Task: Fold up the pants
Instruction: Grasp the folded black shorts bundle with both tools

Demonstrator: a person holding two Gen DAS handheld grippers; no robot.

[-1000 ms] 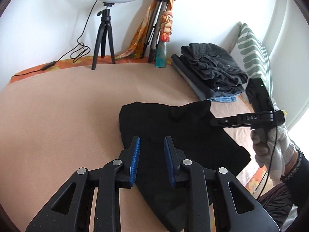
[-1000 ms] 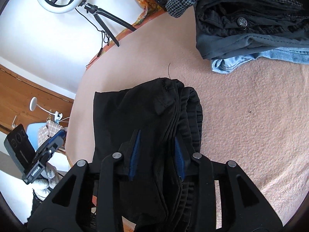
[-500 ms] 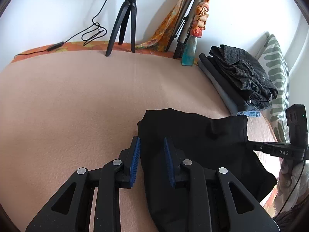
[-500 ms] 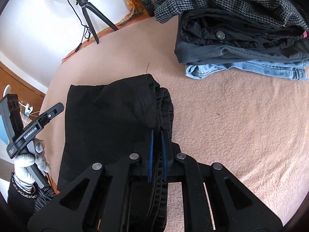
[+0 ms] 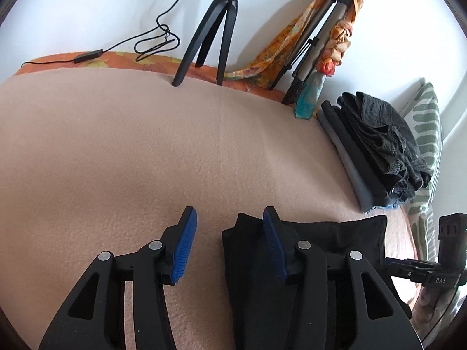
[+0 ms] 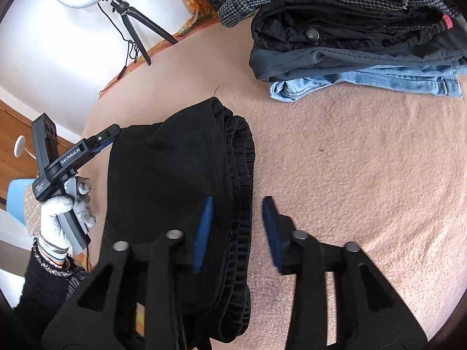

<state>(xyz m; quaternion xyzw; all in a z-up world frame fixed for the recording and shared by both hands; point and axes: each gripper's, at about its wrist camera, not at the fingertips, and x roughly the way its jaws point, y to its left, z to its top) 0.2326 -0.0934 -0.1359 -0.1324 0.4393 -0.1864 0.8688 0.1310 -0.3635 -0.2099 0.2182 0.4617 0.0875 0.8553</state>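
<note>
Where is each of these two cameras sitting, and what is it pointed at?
Left wrist view: rides on the left tongs, looks down across the blanket at the black pants; own opening blue-padded fingers show.
Right wrist view: rides on the right tongs, looks down at the pants' waistband; gloved left hand shows.
Shared: pants, clothes stack.

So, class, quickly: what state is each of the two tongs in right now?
Left tongs: opening, nothing gripped; the edge of the black pants lies between the pads.
Right tongs: opening, pants' waistband edge between the pads, not pinched.
</note>
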